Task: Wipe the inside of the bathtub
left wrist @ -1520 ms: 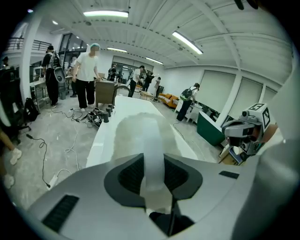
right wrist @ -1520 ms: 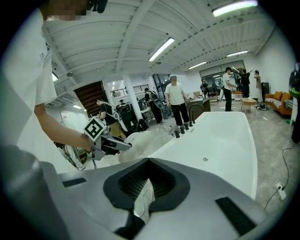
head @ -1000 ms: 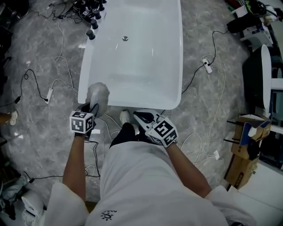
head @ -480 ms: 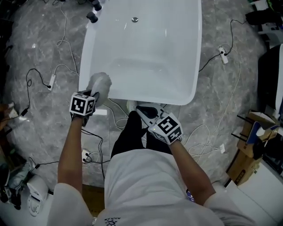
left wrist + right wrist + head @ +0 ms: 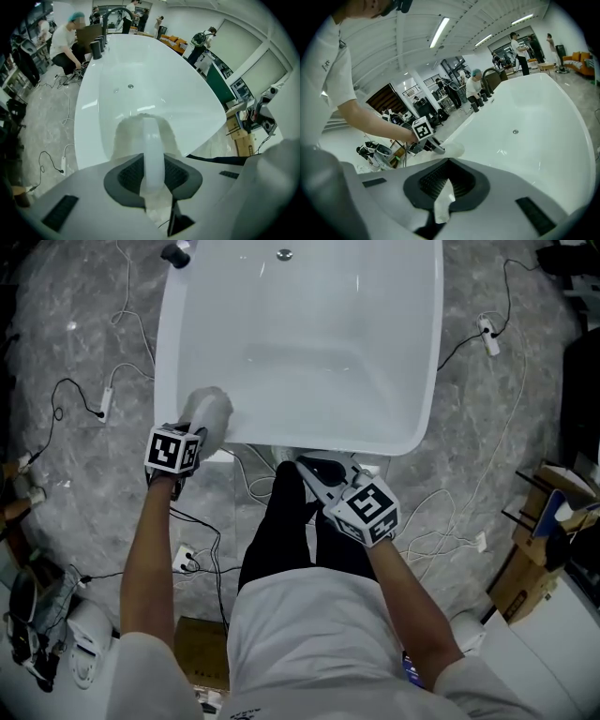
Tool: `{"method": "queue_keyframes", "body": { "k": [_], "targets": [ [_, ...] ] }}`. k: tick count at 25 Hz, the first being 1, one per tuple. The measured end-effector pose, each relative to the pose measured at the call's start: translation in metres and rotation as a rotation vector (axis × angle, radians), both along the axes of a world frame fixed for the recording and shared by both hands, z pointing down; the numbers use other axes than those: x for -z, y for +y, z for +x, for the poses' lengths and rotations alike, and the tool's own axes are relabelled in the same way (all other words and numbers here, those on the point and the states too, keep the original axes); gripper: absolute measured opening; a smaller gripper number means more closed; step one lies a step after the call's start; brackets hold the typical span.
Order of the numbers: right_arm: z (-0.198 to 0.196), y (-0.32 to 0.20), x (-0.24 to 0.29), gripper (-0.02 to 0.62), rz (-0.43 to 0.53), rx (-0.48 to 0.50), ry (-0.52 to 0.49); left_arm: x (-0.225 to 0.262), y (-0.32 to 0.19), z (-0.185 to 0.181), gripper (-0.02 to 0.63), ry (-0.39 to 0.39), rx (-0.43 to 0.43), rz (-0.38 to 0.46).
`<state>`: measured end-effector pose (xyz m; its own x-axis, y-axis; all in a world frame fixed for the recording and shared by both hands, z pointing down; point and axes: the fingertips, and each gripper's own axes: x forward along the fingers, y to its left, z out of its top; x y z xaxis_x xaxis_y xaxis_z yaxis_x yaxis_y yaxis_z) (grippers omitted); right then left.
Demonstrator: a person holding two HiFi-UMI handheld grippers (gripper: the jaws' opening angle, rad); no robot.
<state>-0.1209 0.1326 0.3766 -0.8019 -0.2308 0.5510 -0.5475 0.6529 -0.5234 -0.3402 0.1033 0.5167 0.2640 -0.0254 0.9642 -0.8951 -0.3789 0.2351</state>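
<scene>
Leaning closer over the tub (image 5: 300, 324), the person keeps the left gripper (image 5: 192, 432) clenched on the pad (image 5: 208, 412), still parked on the near-left rim. The right gripper (image 5: 323, 474) hangs closed and empty. Wiping inside looks unstarted.

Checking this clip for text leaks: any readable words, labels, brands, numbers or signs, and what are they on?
No text here can be read.
Left claw's marker cube: black-and-white square code, no letters.
Right claw's marker cube: same kind of code, no letters.
Shirt print: too small to read.
Cardboard box: no legible print.
</scene>
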Motion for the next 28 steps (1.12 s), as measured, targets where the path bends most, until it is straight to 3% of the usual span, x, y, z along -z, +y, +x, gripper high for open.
{"method": "queue_keyframes", "body": {
  "k": [18, 28],
  "targets": [
    [0.014, -0.004, -0.034, 0.009, -0.036, -0.052, -0.046, -0.043, -0.039, 0.009, 0.101, -0.091, 0.013, -0.116],
    [-0.005, -0.009, -0.041, 0.009, -0.036, -0.032, -0.110, -0.062, -0.046, 0.014, 0.101, -0.135, -0.001, -0.049]
  ]
}}
